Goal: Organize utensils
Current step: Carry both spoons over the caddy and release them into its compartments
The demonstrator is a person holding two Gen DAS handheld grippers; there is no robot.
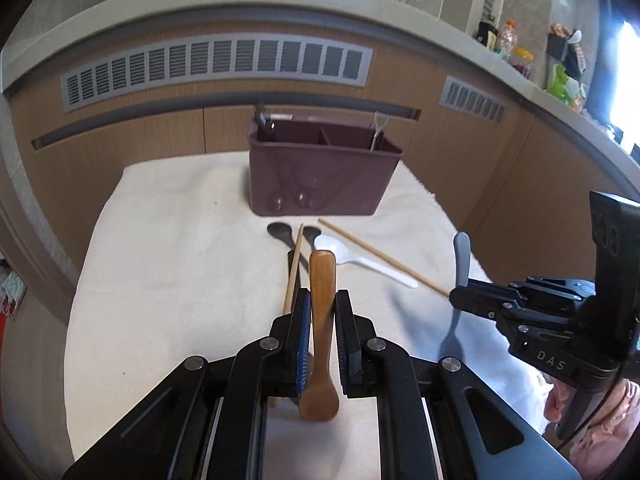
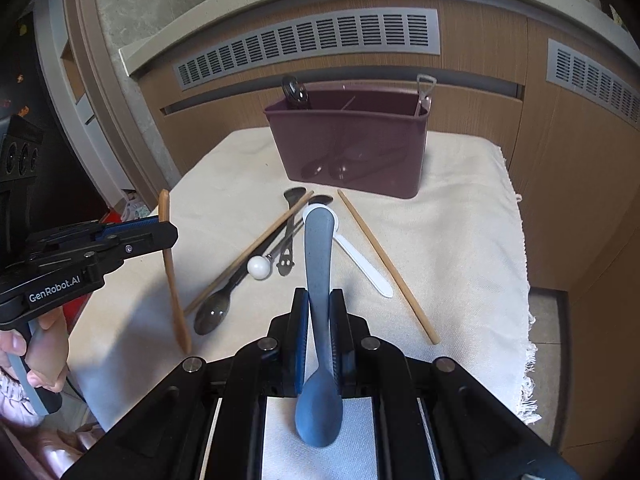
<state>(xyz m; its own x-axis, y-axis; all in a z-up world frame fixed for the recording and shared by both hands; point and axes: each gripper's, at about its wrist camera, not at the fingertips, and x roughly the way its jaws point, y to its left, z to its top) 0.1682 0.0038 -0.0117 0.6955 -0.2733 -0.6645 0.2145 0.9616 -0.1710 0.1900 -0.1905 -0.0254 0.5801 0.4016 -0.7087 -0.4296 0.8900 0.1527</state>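
Note:
My left gripper (image 1: pixel 323 300) is shut on a wooden spoon (image 1: pixel 322 280), held upright above the cloth, bowl end toward the camera. My right gripper (image 2: pixel 319 298) is shut on a blue-grey spoon (image 2: pixel 319 248), also held with its bowl low. Each gripper shows in the other view: the right gripper (image 1: pixel 456 294), the left gripper (image 2: pixel 170 232). A maroon utensil caddy (image 1: pixel 320 176) (image 2: pixel 352 152) with compartments stands at the far side and holds a dark utensil and a clear one. On the cloth lie two chopsticks (image 2: pixel 386 264), dark spoons (image 2: pixel 212 312) and a white plastic spoon (image 2: pixel 368 268).
The white cloth (image 2: pixel 460 240) covers a small table with a frayed right edge. A wooden cabinet with grey vents (image 1: pixel 216 64) stands close behind the caddy. A white ball-ended utensil (image 2: pixel 259 268) lies among the dark spoons.

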